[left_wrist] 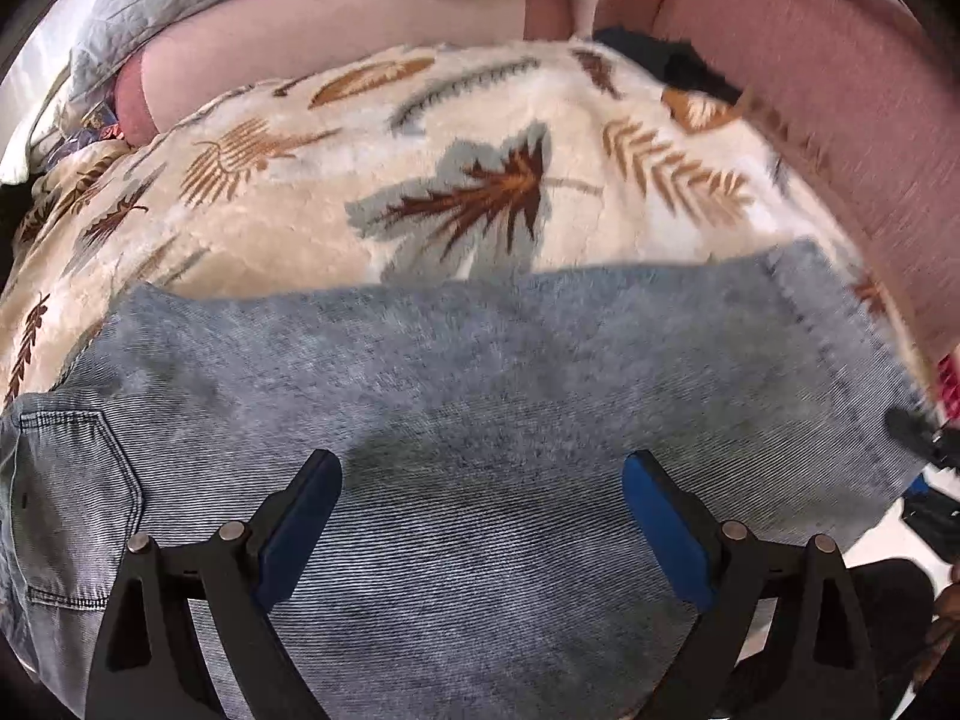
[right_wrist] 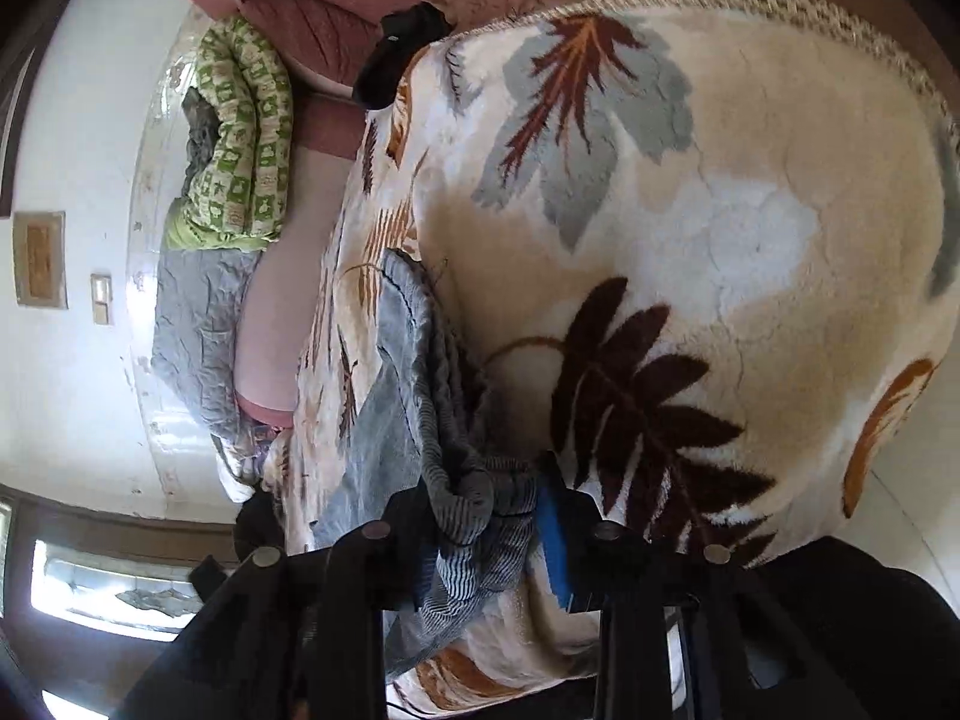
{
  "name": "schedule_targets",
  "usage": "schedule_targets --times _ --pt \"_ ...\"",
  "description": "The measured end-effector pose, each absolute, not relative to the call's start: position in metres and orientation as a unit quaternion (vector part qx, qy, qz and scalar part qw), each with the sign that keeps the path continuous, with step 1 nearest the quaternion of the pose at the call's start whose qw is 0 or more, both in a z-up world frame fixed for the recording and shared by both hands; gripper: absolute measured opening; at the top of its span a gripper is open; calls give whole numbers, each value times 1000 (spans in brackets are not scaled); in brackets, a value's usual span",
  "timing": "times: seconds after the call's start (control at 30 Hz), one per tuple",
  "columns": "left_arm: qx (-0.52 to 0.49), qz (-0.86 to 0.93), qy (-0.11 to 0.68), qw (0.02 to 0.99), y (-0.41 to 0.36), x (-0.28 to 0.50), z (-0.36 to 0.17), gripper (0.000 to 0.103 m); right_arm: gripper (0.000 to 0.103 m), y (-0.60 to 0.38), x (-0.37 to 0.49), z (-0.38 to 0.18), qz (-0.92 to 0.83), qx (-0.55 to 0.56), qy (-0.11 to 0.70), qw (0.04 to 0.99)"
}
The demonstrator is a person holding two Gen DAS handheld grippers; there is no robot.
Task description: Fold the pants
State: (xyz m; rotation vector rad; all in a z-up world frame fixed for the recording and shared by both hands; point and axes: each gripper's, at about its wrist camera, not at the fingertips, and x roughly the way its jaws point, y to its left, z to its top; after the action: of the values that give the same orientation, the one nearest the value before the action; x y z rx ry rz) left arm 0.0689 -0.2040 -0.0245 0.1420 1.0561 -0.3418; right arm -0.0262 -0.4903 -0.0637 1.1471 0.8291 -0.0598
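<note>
- The left gripper (left_wrist: pixel 483 516) hangs over the pants (left_wrist: pixel 456 420) with its blue-padded fingers (left_wrist: pixel 300 528) spread wide apart, nothing held between them; the denim fills the gap below and ahead of the tips.
- Seen from the left wrist, the faded blue pants lie flat across the near part of a leaf-patterned blanket (left_wrist: pixel 336 192), a stitched back pocket (left_wrist: pixel 72 510) showing at the left edge and a stitched hem at the far right.
- The right gripper (right_wrist: pixel 486 516) is clamped on a bunched edge of the pants (right_wrist: pixel 414 384), the gathered cloth pinched between its fingers with one blue pad (right_wrist: pixel 555 546) showing beside it.
- From the right wrist, the denim runs away from the clamp in a raised fold, lifted off the blanket (right_wrist: pixel 750 252) near the grip and settling onto it farther off.
- Beyond the blanket lie a pink bedsheet (left_wrist: pixel 336 36), a grey quilt (right_wrist: pixel 198 324) and a folded green patterned cloth (right_wrist: pixel 246 132); a small black object (right_wrist: pixel 402 48) sits at the blanket's far edge.
- A white wall with a switch plate (right_wrist: pixel 101 299) stands behind the bed.
</note>
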Motion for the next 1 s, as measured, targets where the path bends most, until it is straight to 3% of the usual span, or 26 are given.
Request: schedule_targets --times 0.17,0.23,0.37,0.43,0.57,0.7,0.83,1.0 --pt "88 -141 520 838 -201 76 -40 96 29 -479 -21 -45 -33 482 380 789" --pt "107 -138 516 839 -204 77 -47 100 29 -477 -19 -40 -39 466 385 796" --pt "88 -136 532 831 -199 79 -37 96 29 -468 -16 -20 -40 436 382 814" --pt "83 -132 498 853 -194 71 -24 96 29 -461 -13 -8 -39 416 379 825" --pt "136 -143 518 832 -202 75 -51 98 29 -441 -2 15 -29 378 379 844" --pt "41 -157 533 831 -170 83 -34 95 29 -393 14 53 5 300 371 879" --pt "-56 -122 507 851 -92 84 -9 95 29 -294 33 85 85 168 375 907" --pt "-114 -47 468 875 7 68 16 95 29 -165 41 43 181 49 420 888"
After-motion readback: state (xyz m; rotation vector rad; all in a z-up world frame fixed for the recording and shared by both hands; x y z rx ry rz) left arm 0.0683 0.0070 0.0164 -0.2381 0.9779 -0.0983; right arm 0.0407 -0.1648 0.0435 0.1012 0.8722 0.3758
